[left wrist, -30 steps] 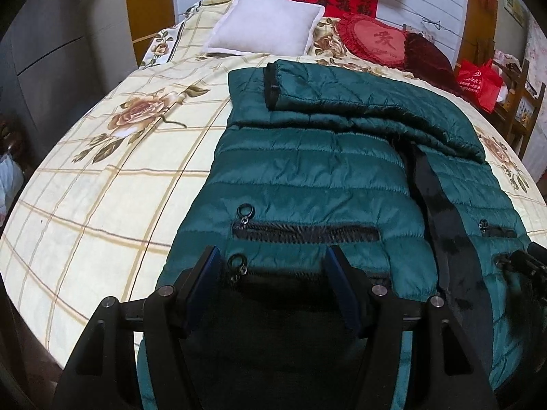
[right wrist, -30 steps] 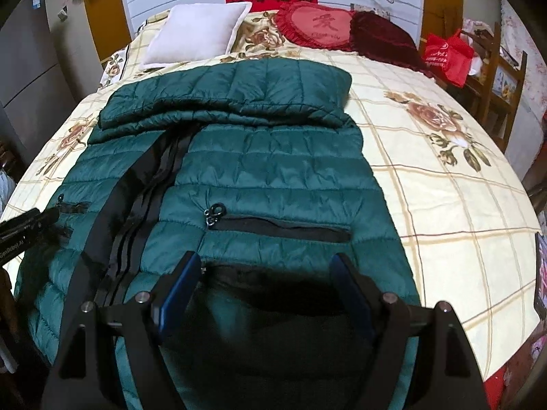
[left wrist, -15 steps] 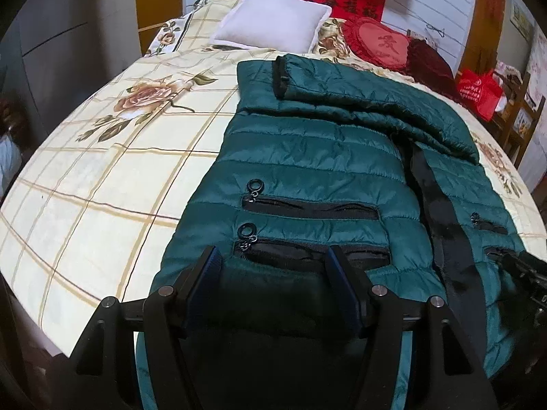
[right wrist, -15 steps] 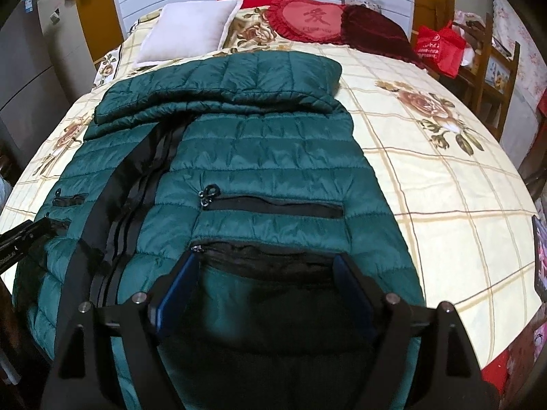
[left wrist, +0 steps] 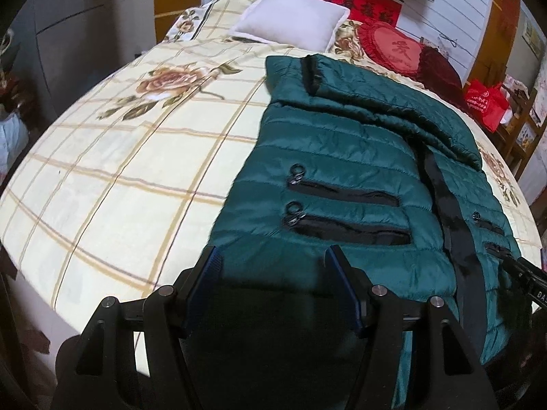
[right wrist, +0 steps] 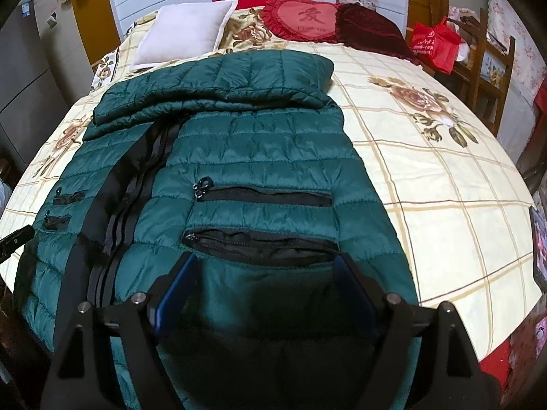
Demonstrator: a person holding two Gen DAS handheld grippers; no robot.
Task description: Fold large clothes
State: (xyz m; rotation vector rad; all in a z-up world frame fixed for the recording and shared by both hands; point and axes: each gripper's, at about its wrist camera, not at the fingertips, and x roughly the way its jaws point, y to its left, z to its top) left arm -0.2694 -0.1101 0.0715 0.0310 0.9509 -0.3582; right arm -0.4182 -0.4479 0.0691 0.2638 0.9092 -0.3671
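A dark green quilted puffer jacket (left wrist: 342, 157) lies flat on the bed with its black zipper front up and both sleeves folded across the chest; it also shows in the right wrist view (right wrist: 259, 150). My left gripper (left wrist: 273, 256) is open and hovers over the jacket's lower left hem, just below its two zip pockets. My right gripper (right wrist: 265, 263) is open over the lower right hem, just below the lower pocket. Neither holds anything. The hem under each gripper lies in shadow.
The bed (left wrist: 119, 177) has a cream checked sheet with rose prints. A white pillow (left wrist: 290, 22) and red heart cushion (left wrist: 393, 48) lie at the head. A red bag (right wrist: 434, 42) and wooden chair (right wrist: 492, 65) stand at the right.
Both grippers have drawn back toward the foot of the bed and risen, so more of the jacket's lower part and second pockets show. Both stay open.
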